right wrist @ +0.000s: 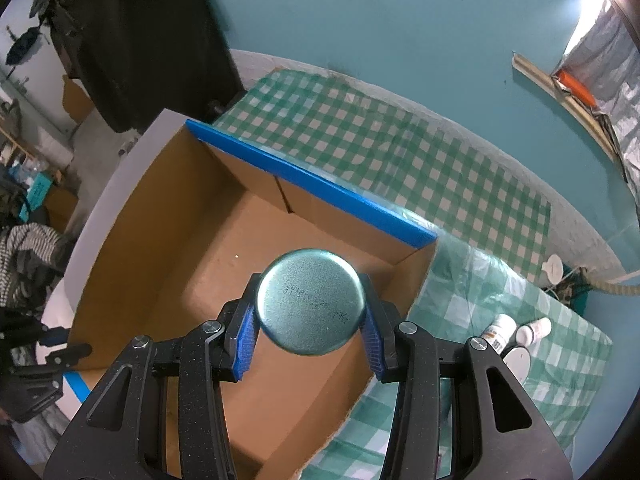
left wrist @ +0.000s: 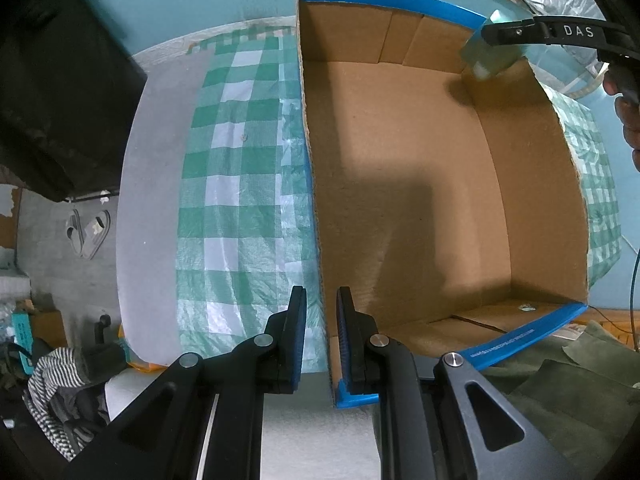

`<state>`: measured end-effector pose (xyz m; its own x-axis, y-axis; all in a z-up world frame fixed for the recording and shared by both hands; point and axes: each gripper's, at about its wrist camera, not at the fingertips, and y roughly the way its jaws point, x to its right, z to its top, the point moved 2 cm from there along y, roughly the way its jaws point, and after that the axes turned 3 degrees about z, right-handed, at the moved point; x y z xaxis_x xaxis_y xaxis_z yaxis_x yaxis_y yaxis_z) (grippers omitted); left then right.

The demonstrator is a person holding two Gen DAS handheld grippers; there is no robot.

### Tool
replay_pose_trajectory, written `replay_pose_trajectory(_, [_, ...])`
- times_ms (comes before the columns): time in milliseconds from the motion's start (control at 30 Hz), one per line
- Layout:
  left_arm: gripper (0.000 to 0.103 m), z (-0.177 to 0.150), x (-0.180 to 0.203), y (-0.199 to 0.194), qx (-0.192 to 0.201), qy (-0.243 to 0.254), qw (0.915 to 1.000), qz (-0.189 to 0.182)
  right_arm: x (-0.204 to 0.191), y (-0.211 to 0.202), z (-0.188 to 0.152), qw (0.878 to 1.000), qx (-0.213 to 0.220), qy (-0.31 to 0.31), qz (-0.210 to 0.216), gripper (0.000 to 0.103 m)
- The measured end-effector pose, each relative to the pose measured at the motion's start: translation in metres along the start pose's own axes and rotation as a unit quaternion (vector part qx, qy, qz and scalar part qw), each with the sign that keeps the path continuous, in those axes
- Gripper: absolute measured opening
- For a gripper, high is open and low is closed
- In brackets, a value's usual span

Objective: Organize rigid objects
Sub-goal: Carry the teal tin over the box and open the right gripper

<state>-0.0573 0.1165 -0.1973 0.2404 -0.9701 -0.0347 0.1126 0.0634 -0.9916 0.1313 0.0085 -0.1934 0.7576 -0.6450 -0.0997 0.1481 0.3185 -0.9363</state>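
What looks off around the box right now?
Two white bottles lie tipped over on the checked cloth right of the cardboard box. The box's right wall edge looks rough, untaped.

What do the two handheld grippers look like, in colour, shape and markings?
Both are black, with linked arms joined by round silver pins and triangular cut-outs. The left gripper and the right gripper have jaws lined with ribbed blue pads. In the left wrist view, the right gripper's side shows white letters "DAS".
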Motion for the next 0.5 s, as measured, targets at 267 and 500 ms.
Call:
replay_pose_trajectory(267, [0.015, 0.0, 0.0, 0.0, 0.001, -0.002, 1.0, -0.001, -0.001, -0.011, 0.001, 1.0, 0.018, -0.002, -0.007, 0.044])
replay_pose_trajectory(500, [0.015, -0.002, -0.001, -0.003, 0.005, -0.005, 1.0, -0.003, 0.001, -0.025, -0.003, 1.0, 0.027, 0.002, -0.01, 0.049])
